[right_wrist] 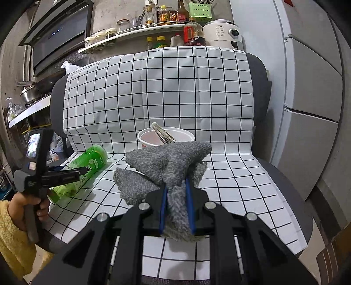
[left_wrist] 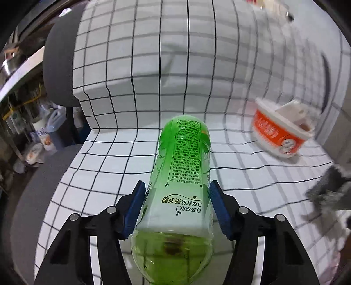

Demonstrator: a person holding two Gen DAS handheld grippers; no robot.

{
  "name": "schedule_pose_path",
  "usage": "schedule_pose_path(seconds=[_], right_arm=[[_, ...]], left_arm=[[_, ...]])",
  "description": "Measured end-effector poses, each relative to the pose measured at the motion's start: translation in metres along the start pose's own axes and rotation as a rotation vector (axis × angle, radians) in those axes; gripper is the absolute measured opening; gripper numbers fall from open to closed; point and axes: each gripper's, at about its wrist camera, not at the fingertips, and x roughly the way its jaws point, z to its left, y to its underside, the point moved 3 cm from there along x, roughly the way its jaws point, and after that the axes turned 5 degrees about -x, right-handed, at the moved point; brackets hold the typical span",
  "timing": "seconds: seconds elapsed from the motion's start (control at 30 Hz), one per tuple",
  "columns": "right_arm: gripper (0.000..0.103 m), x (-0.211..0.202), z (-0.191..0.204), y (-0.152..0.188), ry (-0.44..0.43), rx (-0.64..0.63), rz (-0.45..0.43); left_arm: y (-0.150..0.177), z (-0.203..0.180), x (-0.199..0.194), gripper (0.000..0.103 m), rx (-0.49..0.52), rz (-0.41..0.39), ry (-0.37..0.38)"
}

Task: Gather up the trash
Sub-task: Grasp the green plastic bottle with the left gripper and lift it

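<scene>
The left gripper (left_wrist: 177,207) had its blue pads pressed against both sides of a green tea bottle (left_wrist: 182,175), which lay on its side on the checked cloth (left_wrist: 109,166) over the chair seat. Its own camera showed the printed label close up, and a blurred orange instant-noodle cup (left_wrist: 279,136) off to the right. The right wrist camera showed more: the same cup (right_wrist: 166,137) stood upright near the backrest with a crumpled wrapper (right_wrist: 162,133) poking out, and behind the chair were a shelf of condiment bottles (right_wrist: 166,15) and a white fridge (right_wrist: 311,87). The right gripper (right_wrist: 176,208) was nipped narrowly on a grey fluffy rag (right_wrist: 166,162), which draped in front of the cup.
</scene>
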Motion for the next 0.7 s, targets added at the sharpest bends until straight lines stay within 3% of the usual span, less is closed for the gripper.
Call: schedule_pose_path(seconds=[0.2, 0.37, 0.57, 0.7], right_arm=[[0.015, -0.015, -0.005, -0.003, -0.007, 0.029, -0.022], [0.015, -0.042, -0.017, 0.001, 0.034, 0.037, -0.047], [0.015, -0.092, -0.052, 0.023, 0.165, 0.054, -0.054], [0.015, -0.132, -0.092, 0.052, 0.291, 0.108, -0.032]], left_arm=[[0.021, -0.009, -0.063, 0.059, -0.039, -0.085, 0.129], [0.036, -0.046, -0.108, 0.06, -0.015, -0.139, 0.254], [0.068, -0.118, -0.137, 0.06, 0.084, -0.14, 0.397], [0.095, -0.177, -0.145, 0.06, 0.176, -0.097, 0.514]])
